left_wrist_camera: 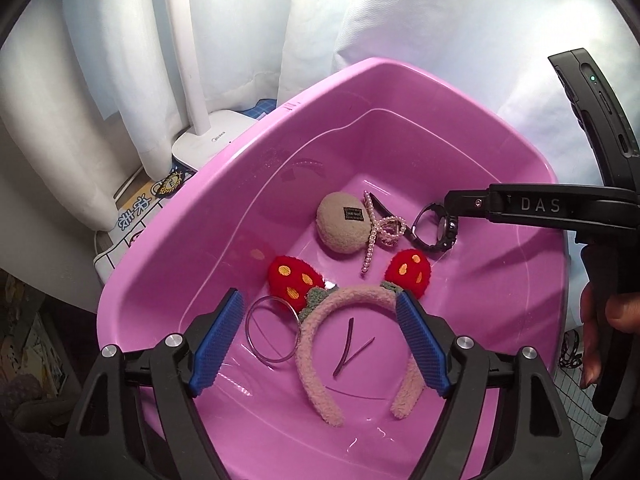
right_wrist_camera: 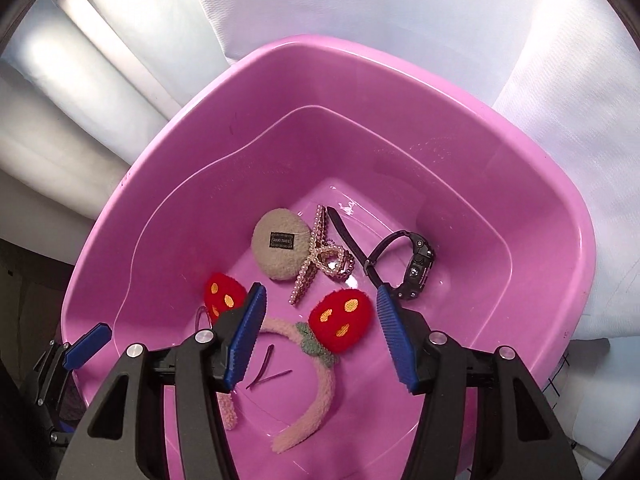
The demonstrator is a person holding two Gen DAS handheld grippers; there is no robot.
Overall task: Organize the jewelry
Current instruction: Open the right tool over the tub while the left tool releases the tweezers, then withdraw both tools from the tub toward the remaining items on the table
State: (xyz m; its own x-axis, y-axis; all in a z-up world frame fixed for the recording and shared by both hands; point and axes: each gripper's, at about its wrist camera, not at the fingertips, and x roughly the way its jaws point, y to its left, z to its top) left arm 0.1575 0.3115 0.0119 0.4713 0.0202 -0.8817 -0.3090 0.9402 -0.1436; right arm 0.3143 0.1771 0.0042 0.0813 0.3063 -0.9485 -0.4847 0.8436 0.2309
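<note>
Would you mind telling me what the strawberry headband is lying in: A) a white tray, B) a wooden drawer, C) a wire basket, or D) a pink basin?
D: the strawberry headband lies on the floor of the pink basin, beside the black watch.

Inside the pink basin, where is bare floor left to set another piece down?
Bare floor of the pink basin: the far corner behind the black watch and beige puff, and the near corner below the headband. The middle is crowded around the pearl clip.

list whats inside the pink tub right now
Inside the pink tub: strawberry headband, beige plush clip, pearl clip, black watch, clear bangle, dark hairpin. Anything beneath the plush is hidden.
</note>
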